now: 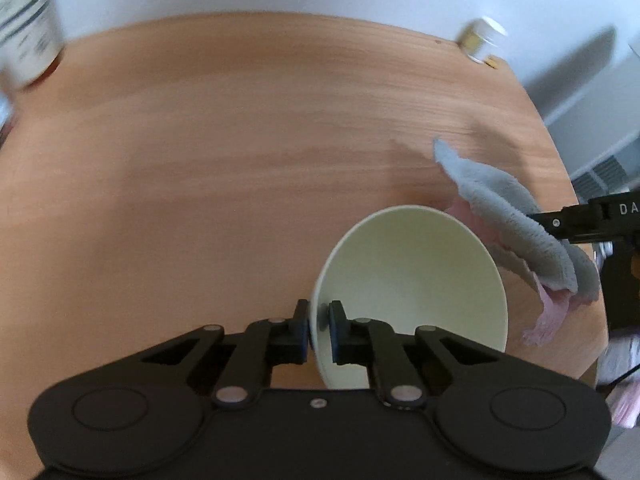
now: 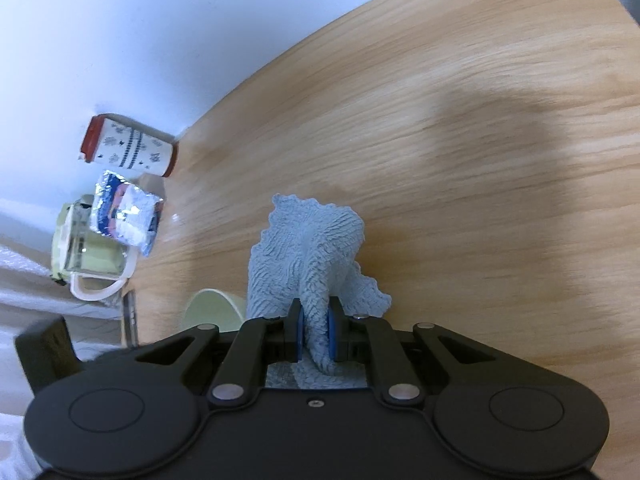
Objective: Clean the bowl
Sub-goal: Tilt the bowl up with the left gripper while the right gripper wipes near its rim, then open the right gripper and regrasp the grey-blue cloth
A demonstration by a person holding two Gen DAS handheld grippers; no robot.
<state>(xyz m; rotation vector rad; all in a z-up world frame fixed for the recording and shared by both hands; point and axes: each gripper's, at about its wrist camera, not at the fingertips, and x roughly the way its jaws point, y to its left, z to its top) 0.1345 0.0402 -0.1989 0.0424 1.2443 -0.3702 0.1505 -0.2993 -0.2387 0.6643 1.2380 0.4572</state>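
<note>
My left gripper (image 1: 319, 318) is shut on the rim of a pale cream bowl (image 1: 412, 280), held tilted above the wooden table (image 1: 200, 160). My right gripper (image 2: 316, 322) is shut on a grey-blue fluffy cloth (image 2: 308, 248) with a pink underside. In the left wrist view the cloth (image 1: 512, 216) hangs from the right gripper (image 1: 536, 218) at the bowl's right rim, just outside it. In the right wrist view a part of the bowl (image 2: 214, 312) shows low at the left of the cloth.
A patterned canister with a red lid (image 2: 128, 146), a foil packet (image 2: 126, 212) and a glass mug (image 2: 88, 252) stand at the table's left end. A small white jar (image 1: 482, 42) stands at the far right corner. A white wall lies behind the table.
</note>
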